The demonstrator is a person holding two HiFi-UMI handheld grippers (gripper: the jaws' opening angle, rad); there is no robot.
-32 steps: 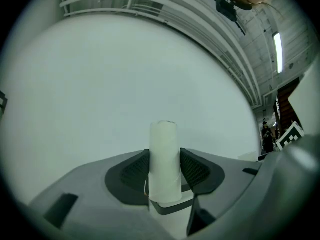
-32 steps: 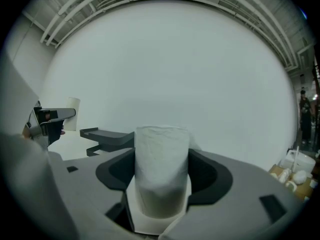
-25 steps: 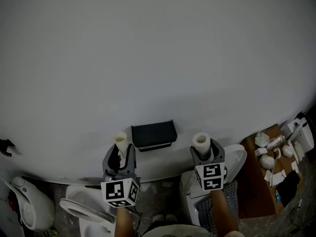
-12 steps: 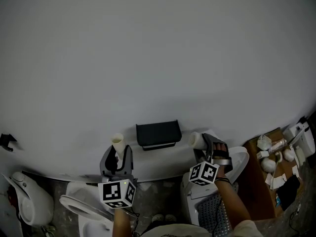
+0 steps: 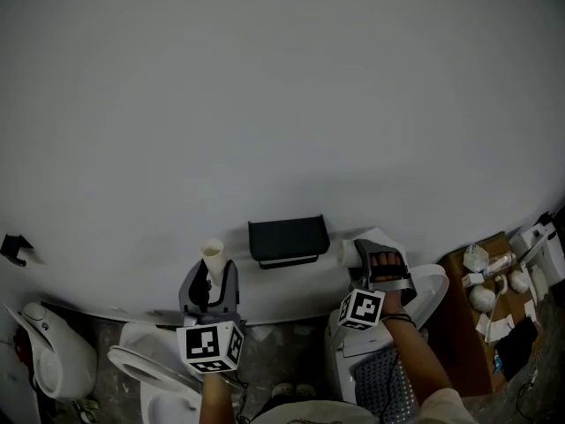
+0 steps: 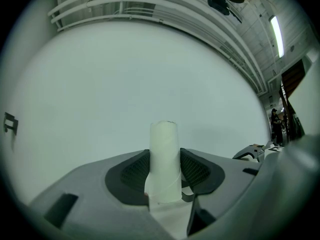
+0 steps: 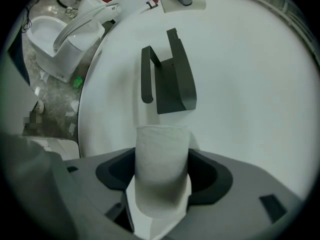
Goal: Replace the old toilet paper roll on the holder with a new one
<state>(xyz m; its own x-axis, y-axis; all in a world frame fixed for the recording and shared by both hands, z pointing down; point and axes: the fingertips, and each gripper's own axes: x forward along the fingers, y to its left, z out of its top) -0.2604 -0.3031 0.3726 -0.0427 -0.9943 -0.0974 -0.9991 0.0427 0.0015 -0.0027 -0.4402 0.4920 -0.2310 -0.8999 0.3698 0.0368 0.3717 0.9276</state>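
Two rolls are held, one in each gripper. The old roll (image 6: 164,156), thin and nearly down to its core, is clamped upright between the jaws of the left gripper (image 5: 210,283), off to the left of the holder (image 5: 287,239). The new roll (image 7: 162,166), fatter and soft, is pinched across its width by the right gripper (image 5: 367,256). That gripper is laid on its side, so the roll points at the holder from the right, near it but not touching. The holder's bar (image 7: 146,74) is seen bare, so the swap is judged half done: the new roll is not yet threaded on.

Several faults are to be feared. The bore may be squashed by the pinch, and the bar would then be refused. If the bore is not lined up with the bar's free end, the roll may be jammed or knocked out of the jaws. A loose sheet (image 7: 155,219) hangs below the new roll and could be snagged or torn. The old roll, held only low down, could be dropped toward the toilet (image 5: 150,369).
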